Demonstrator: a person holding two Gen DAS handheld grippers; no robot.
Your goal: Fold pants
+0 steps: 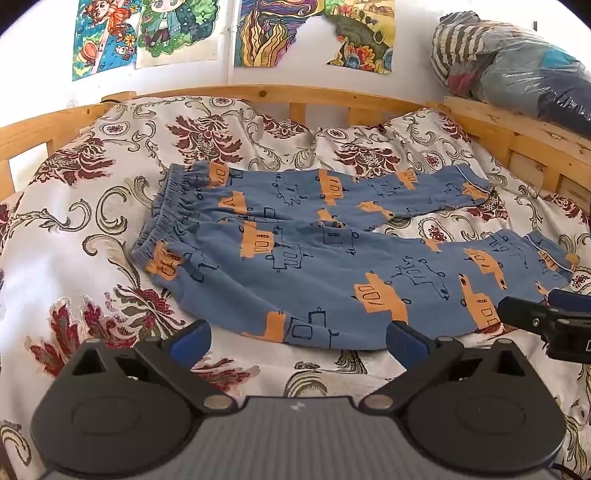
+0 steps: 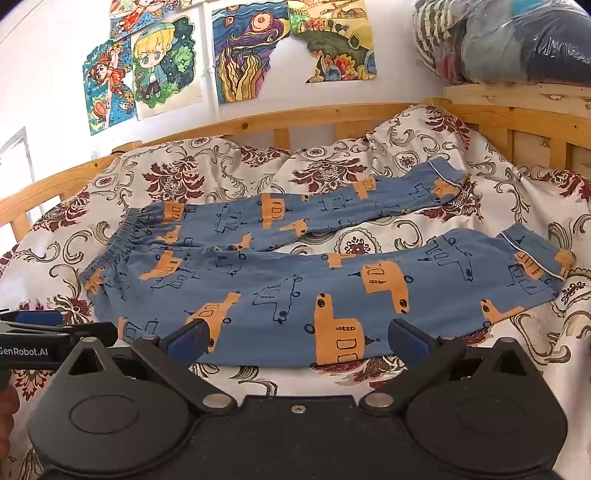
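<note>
Blue pants [image 1: 303,254] with orange truck prints lie spread flat on the floral bedspread [image 1: 74,229], waistband [image 1: 162,206] to the left, the two legs splayed apart toward the right. My left gripper [image 1: 297,338] stands open at the near edge of the closer leg, nothing between its blue fingers. In the right wrist view the same pants [image 2: 295,273] fill the middle, and my right gripper [image 2: 297,338] is open just above the near hem edge of the closer leg. The other gripper's black body [image 2: 44,339] shows at the left edge.
A wooden bed rail [image 1: 258,92] runs behind the bedspread. A plastic bag of clothes [image 1: 517,70] rests on a wooden ledge at the right. Colourful drawings [image 1: 155,33] hang on the white wall.
</note>
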